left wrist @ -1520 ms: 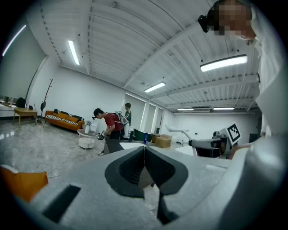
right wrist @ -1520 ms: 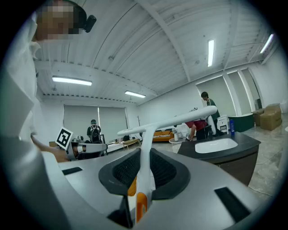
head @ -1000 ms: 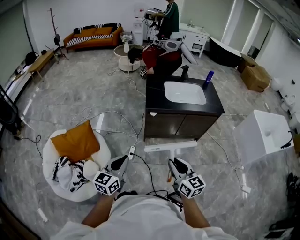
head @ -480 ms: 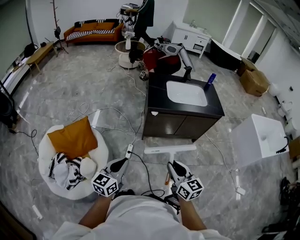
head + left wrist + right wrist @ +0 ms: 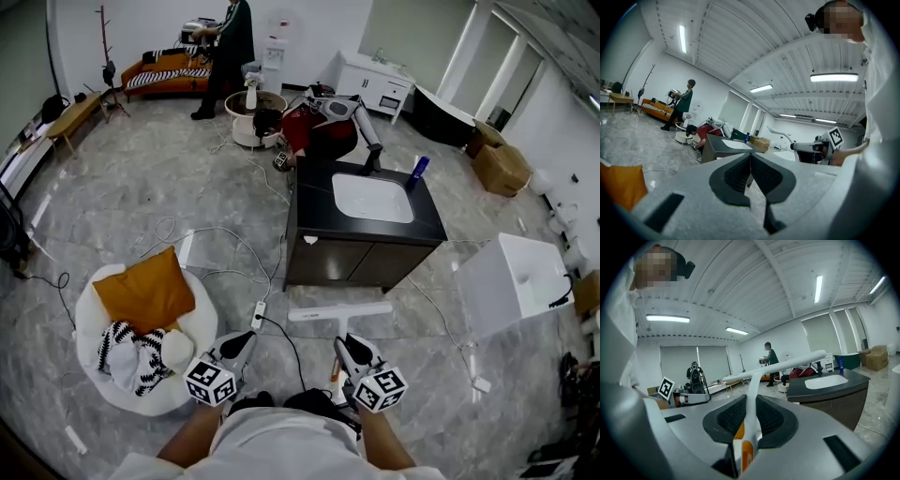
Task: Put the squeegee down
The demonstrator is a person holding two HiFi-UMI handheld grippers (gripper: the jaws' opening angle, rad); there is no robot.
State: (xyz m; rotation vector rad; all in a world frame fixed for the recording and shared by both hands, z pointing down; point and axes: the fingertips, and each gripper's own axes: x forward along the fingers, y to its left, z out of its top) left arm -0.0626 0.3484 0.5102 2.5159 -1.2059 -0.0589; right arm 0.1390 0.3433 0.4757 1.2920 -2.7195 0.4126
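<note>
The squeegee [image 5: 339, 312] is white, with a long straight blade and an orange-and-white handle. My right gripper [image 5: 344, 347] is shut on its handle, and the blade sticks out ahead of the jaws, in front of the cabinet. In the right gripper view the squeegee [image 5: 754, 380] rises between the two dark pads, its blade crossing the view toward the upper right. My left gripper [image 5: 241, 345] hangs beside the right one, low at the left. In the left gripper view its jaws [image 5: 751, 165] are shut tip to tip with nothing between them.
A black vanity cabinet [image 5: 319, 220] with a white sink basin [image 5: 372, 198], faucet and blue bottle [image 5: 418, 167] stands ahead. White beanbag [image 5: 98, 302] with orange cushion [image 5: 142, 290] lies left. A white box [image 5: 518, 279] stands right. Cables and a power strip [image 5: 258, 310] trail over the marble floor. A person [image 5: 228, 49] stands far back.
Both grippers and the squeegee have drifted slightly lower in the head view, away from the cabinet. The person at the back has walked left toward the sofa.
</note>
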